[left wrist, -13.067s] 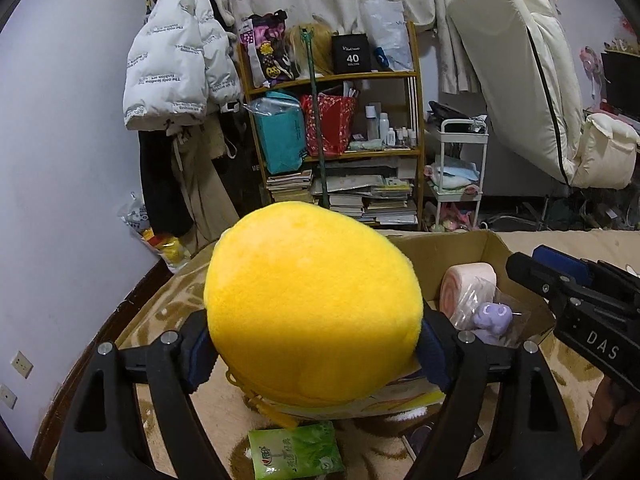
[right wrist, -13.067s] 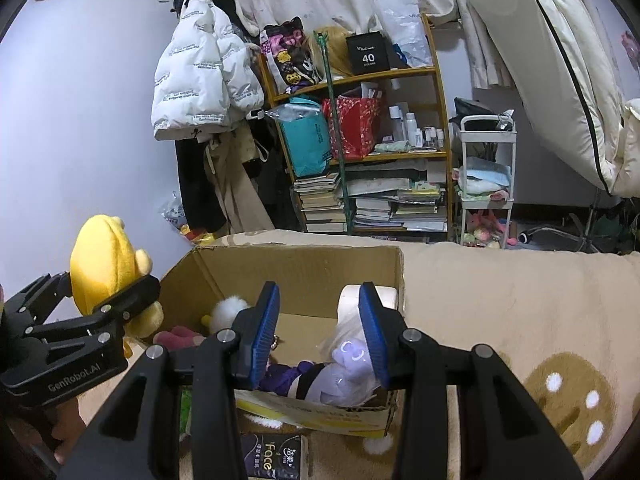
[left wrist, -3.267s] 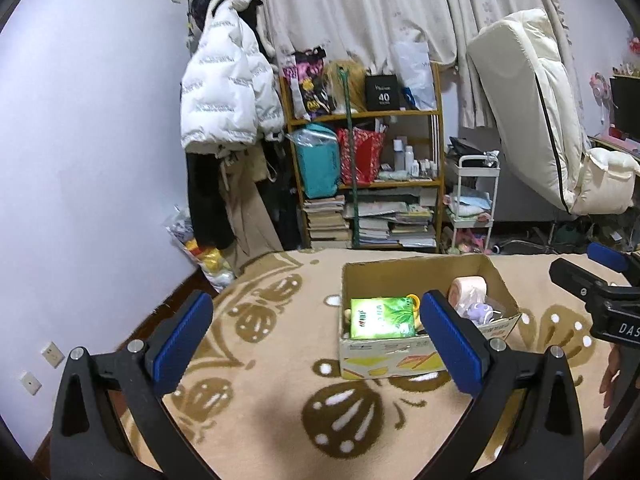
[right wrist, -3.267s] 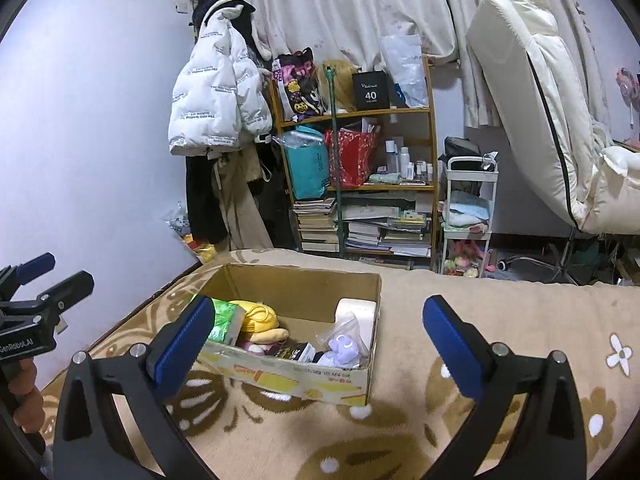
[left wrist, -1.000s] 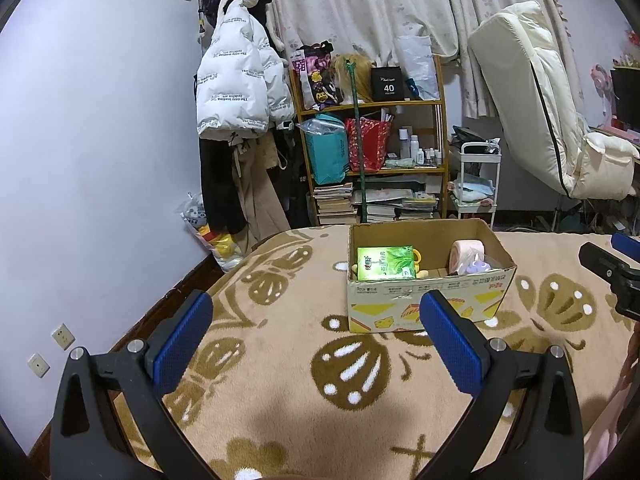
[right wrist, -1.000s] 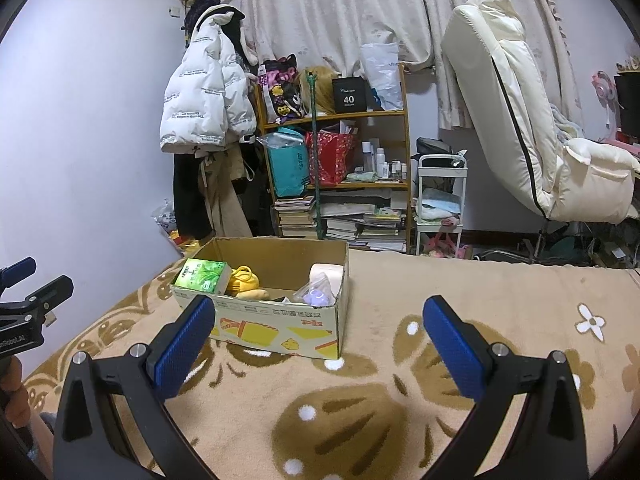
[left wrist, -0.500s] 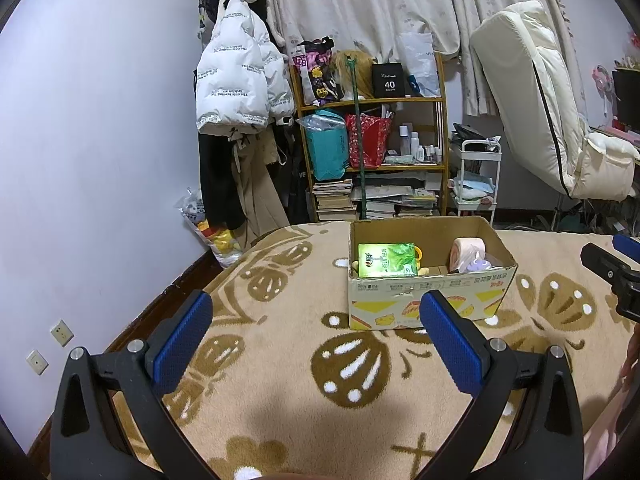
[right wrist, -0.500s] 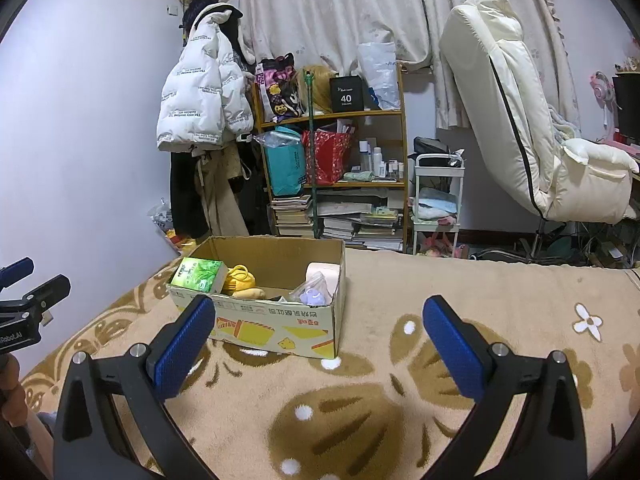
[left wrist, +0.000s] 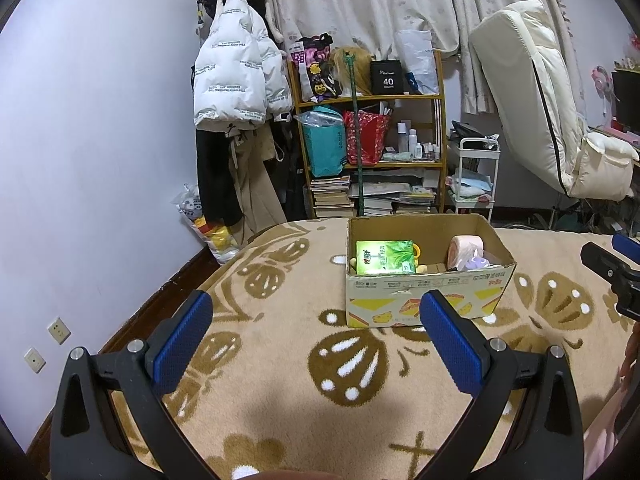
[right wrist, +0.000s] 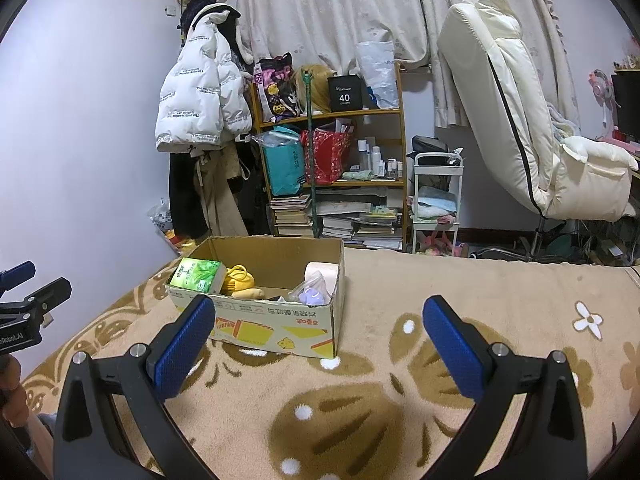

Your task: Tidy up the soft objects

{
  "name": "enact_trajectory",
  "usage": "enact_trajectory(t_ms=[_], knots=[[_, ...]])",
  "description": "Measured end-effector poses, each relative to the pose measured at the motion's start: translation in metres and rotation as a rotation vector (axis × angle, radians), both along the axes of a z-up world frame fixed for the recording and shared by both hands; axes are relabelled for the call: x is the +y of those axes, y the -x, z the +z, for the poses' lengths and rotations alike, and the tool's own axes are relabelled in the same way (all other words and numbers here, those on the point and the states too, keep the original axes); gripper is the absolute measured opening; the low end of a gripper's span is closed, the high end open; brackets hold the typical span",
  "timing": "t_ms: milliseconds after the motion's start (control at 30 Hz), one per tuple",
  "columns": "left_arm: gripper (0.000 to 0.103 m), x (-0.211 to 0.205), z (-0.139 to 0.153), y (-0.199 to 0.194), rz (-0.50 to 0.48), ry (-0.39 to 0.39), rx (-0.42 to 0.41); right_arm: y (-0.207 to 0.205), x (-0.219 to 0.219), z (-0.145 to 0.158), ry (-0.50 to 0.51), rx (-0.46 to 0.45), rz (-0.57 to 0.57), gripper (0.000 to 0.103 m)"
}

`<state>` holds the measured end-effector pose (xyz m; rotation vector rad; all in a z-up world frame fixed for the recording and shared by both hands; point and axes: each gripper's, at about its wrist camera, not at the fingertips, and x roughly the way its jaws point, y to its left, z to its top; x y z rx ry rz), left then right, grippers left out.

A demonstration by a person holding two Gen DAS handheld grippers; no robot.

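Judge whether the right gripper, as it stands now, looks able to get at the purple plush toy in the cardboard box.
Probably yes. The right gripper is open and empty, and the purple plush toy sits in the near right corner of the open-topped cardboard box. Only the near wall stands between them, so it would need to come in from above.

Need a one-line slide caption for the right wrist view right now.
Right tool open and empty above the blanket, facing the cardboard box holding green pack, yellow plush and roll.

Cluttered shelf [left wrist: 368,136], curtains [left wrist: 360,4], patterned carpet [left wrist: 280,360]
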<state>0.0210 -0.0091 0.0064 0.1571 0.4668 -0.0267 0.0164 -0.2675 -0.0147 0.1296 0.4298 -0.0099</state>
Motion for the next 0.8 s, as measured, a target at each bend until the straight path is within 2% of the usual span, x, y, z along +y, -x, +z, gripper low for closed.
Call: enact_trajectory(t_ms=[800], knots=[[0.102,-0.0038,-0.0012,0.002,-0.005,0.005,0.005,0.0001,-0.0039,-0.0001,0.005,0.002,-0.003,0.103]])
